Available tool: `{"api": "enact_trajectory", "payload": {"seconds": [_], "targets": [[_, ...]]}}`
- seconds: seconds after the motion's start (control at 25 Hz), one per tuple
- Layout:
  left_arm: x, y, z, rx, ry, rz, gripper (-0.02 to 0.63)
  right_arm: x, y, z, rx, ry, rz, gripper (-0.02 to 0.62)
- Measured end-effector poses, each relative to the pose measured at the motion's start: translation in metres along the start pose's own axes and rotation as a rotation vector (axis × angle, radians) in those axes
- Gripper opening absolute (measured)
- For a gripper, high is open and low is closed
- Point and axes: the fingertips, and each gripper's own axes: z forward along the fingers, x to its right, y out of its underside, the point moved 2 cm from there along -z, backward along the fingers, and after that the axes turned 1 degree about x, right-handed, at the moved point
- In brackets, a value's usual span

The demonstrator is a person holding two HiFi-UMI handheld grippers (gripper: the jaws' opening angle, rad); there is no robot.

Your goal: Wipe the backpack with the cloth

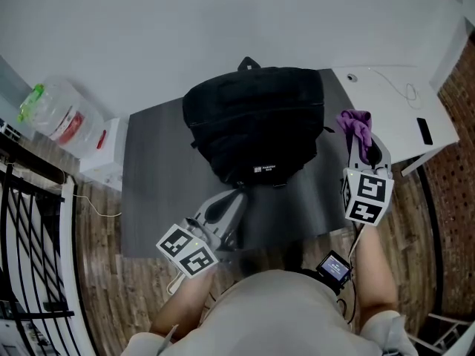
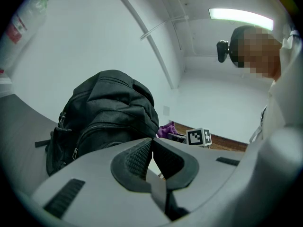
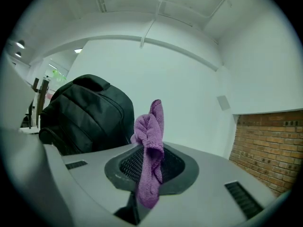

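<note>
A black backpack (image 1: 256, 121) stands upright on a dark grey mat (image 1: 152, 184); the left gripper view shows the backpack (image 2: 106, 115) just past the jaws, and the backpack (image 3: 87, 115) sits at the left of the right gripper view. My left gripper (image 1: 239, 191) rests at the bag's near bottom edge, its jaws shut with nothing between them (image 2: 151, 143). To the right of the bag, my right gripper (image 1: 365, 148) is shut on a purple cloth (image 1: 358, 128). The cloth (image 3: 150, 150) sticks up from the pads and hangs down in front.
A white table (image 1: 401, 117) with a cable and a small dark object stands at the right. A white box (image 1: 104, 154) and a clear plastic container (image 1: 56, 110) sit left of the mat. A black metal rack (image 1: 30, 265) stands at the far left.
</note>
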Motion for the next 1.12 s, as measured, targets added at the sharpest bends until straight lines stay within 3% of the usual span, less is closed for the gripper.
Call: {"api": "enact_trajectory", "payload": {"seconds": [0.2,0.36,0.64,0.96,1.12], "targets": [[-0.004,-0.001,-0.007,0.005,-0.014,-0.003,0.005,-0.001,-0.027,-0.015,0.077,-0.009,0.002,0.057],[-0.007,-0.002,-0.015,0.012,-0.027,-0.005,0.005,-0.025,-0.057,-0.030,0.157,-0.073,-0.004,0.055],[-0.014,-0.007,-0.035,0.037,-0.064,-0.007,0.005,-0.086,-0.103,-0.051,0.277,-0.240,-0.012,0.057],[-0.025,-0.012,-0.066,0.071,-0.121,-0.010,0.005,-0.182,-0.129,-0.073,0.377,-0.456,-0.013,0.055],[-0.031,-0.014,-0.081,0.083,-0.147,-0.013,0.005,-0.231,-0.126,-0.082,0.365,-0.569,-0.064,0.057]]}}
